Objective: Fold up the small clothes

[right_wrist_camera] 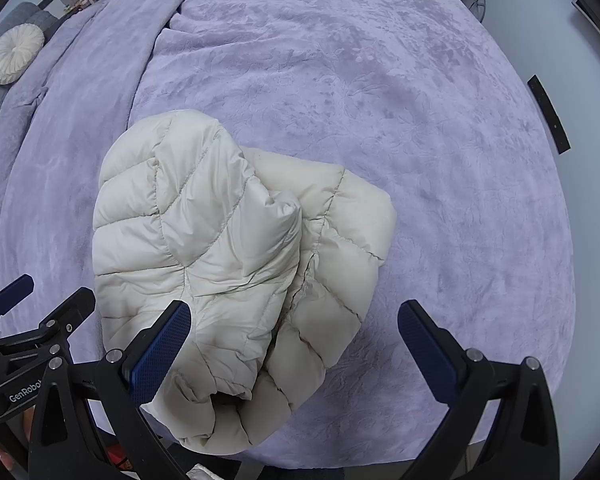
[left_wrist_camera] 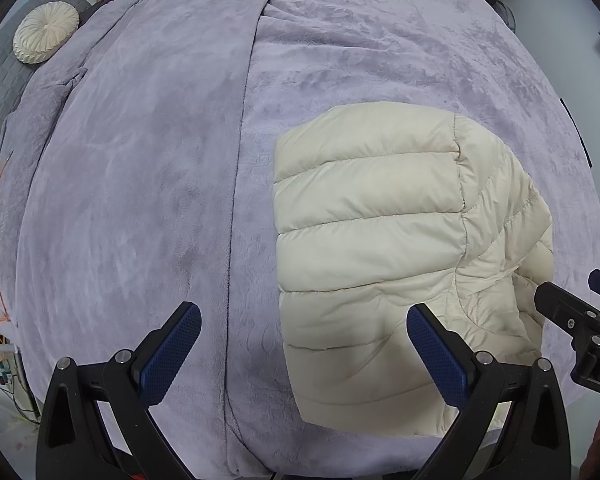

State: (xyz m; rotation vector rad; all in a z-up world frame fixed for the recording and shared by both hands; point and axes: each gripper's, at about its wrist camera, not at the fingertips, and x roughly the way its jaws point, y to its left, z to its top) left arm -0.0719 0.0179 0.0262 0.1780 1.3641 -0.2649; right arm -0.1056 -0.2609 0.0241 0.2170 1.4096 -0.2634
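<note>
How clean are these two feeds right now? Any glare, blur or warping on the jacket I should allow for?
Left wrist view: soft even light, no glare, cream jacket sharp, purple blanket bulging from fisheye warp, corners vignetted black. Right wrist view: same flat light, only faint shadows in the jacket's folds, quilting crisp, edges bowed; both grippers open, in focus.

Quilted satiny jacket point(right_wrist_camera: 204, 240), plush blanket point(right_wrist_camera: 380, 100)

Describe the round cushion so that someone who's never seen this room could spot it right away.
Start from the big lavender blanket that covers the bed, and follow it to its far left corner. There, on a grey quilted surface beside the blanket, rests the round cushion. It is cream, pleated like a wheel around a centre button, unlike the quilted cream jacket lying near the grippers.
</note>
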